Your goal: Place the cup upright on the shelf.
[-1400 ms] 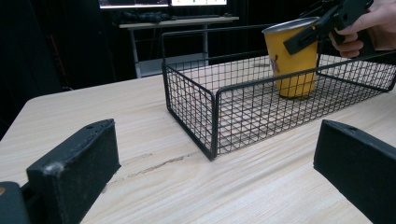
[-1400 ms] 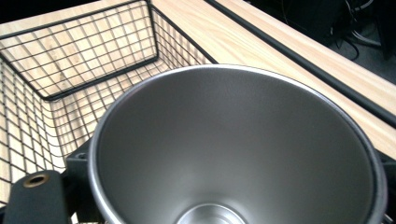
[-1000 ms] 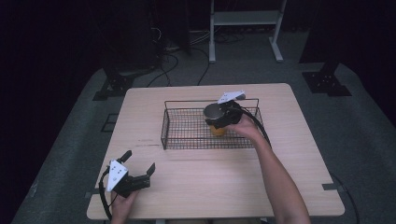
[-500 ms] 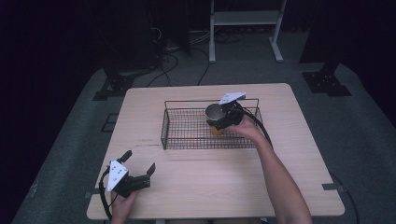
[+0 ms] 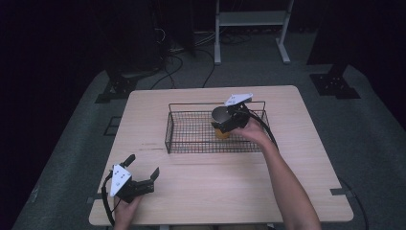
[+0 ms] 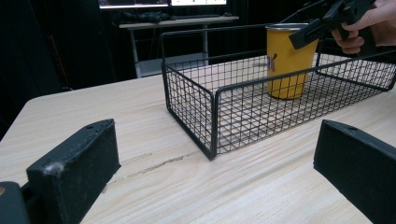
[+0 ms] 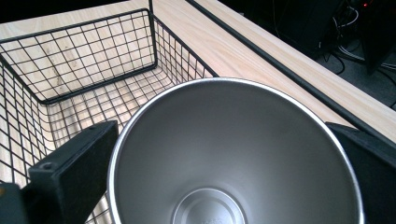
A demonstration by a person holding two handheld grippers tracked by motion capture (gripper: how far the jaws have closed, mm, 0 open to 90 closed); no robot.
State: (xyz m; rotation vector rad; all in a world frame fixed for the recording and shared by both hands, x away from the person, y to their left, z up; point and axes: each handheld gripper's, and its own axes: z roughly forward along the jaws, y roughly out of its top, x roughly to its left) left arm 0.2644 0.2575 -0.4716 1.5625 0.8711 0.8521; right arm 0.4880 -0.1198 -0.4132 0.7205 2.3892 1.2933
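My right gripper is inside the wire basket, right half, jaws set either side of the yellow cup, at its rim. Cup stands upright on basket floor; steel interior visible from above. Contact w/ rim looks likely but can't confirm grip vs. just bracketing. My left gripper rests at near-left table edge, jaws spread wide, nothing btwn them, well apart from basket.
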